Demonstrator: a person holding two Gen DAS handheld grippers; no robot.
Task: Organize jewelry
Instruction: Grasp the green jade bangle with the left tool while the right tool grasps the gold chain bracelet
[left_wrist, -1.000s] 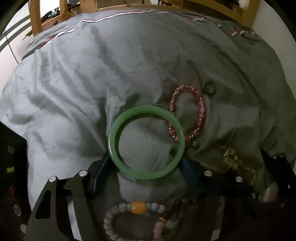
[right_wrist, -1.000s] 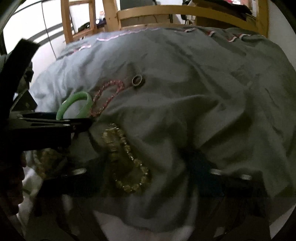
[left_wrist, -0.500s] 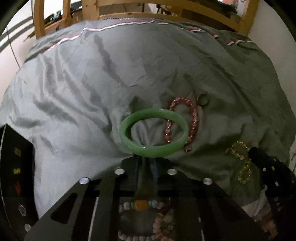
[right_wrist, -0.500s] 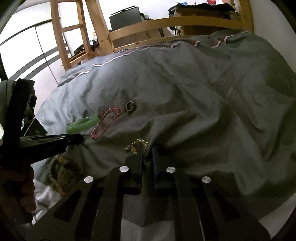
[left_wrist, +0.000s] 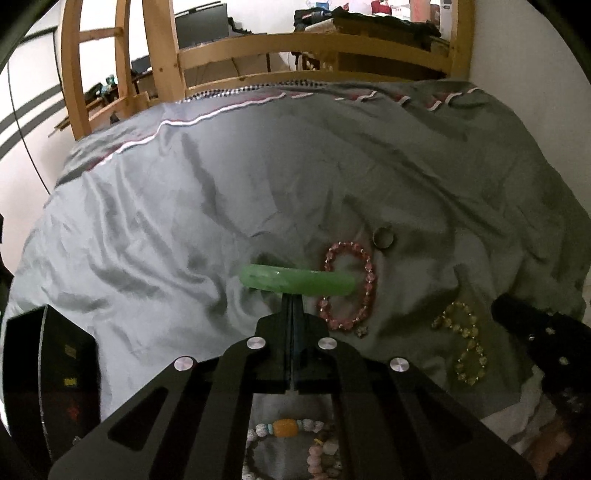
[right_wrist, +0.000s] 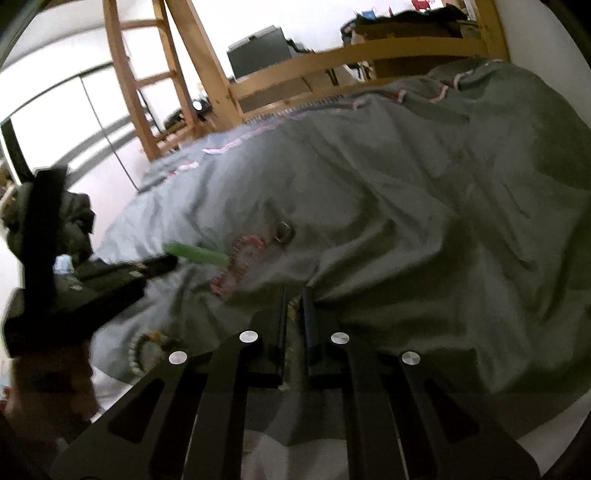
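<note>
My left gripper (left_wrist: 292, 300) is shut on the near rim of a green bangle (left_wrist: 297, 282) and holds it level above the grey bedspread (left_wrist: 184, 221); the bangle also shows in the right wrist view (right_wrist: 195, 254). A pink bead bracelet (left_wrist: 349, 286) and a metal ring (left_wrist: 383, 238) lie just beyond it. My right gripper (right_wrist: 295, 295) is nearly closed around a yellow bead bracelet (right_wrist: 293, 302), mostly hidden between its fingers; the bracelet (left_wrist: 463, 343) shows in the left wrist view.
More bead bracelets (left_wrist: 284, 430) lie under my left gripper. A black box (left_wrist: 51, 376) sits at lower left. A wooden bed frame (left_wrist: 314, 40) and ladder (right_wrist: 129, 74) stand behind the bed. A white wall is on the right.
My left gripper closed on the green bangle and lifted it, so it now shows edge-on. My right gripper closed around the yellow bracelet. Both views tilted up.
</note>
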